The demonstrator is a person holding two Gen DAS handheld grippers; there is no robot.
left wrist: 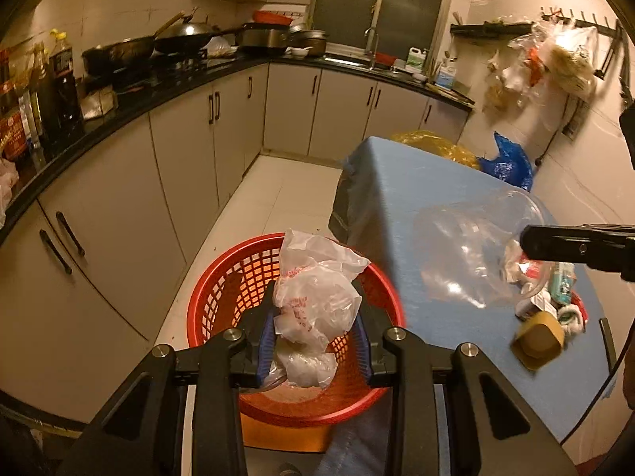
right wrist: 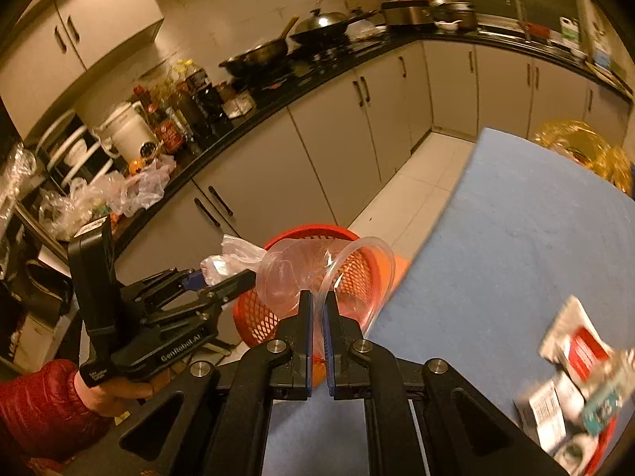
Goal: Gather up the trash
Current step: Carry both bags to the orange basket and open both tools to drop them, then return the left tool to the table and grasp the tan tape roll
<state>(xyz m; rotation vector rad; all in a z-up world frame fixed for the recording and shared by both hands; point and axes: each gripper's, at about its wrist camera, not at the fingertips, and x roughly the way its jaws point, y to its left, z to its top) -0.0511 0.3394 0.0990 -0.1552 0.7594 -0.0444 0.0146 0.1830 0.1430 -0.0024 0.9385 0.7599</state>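
Observation:
A red mesh basket [left wrist: 222,289] stands on the floor beside the blue-covered table [left wrist: 412,198]. Above its mouth my left gripper [left wrist: 315,309] is shut on a crumpled white plastic bag [left wrist: 317,289] with red print. In the right wrist view the same bag [right wrist: 238,256] sticks out of the left gripper [right wrist: 222,273], held by a hand in a red sleeve. My right gripper [right wrist: 317,301] is shut on the rim of a clear plastic container [right wrist: 301,273], just over the basket [right wrist: 357,273]. In the left wrist view the container [left wrist: 472,250] hangs over the table.
More trash lies on the table: packets and a bottle [left wrist: 555,289] and a small brown tub [left wrist: 537,337]. Wrappers [right wrist: 575,380] lie at the right edge. A black counter [left wrist: 131,95] with pans runs along the wall. Yellow [left wrist: 440,142] and blue [left wrist: 508,162] bags lie behind the table.

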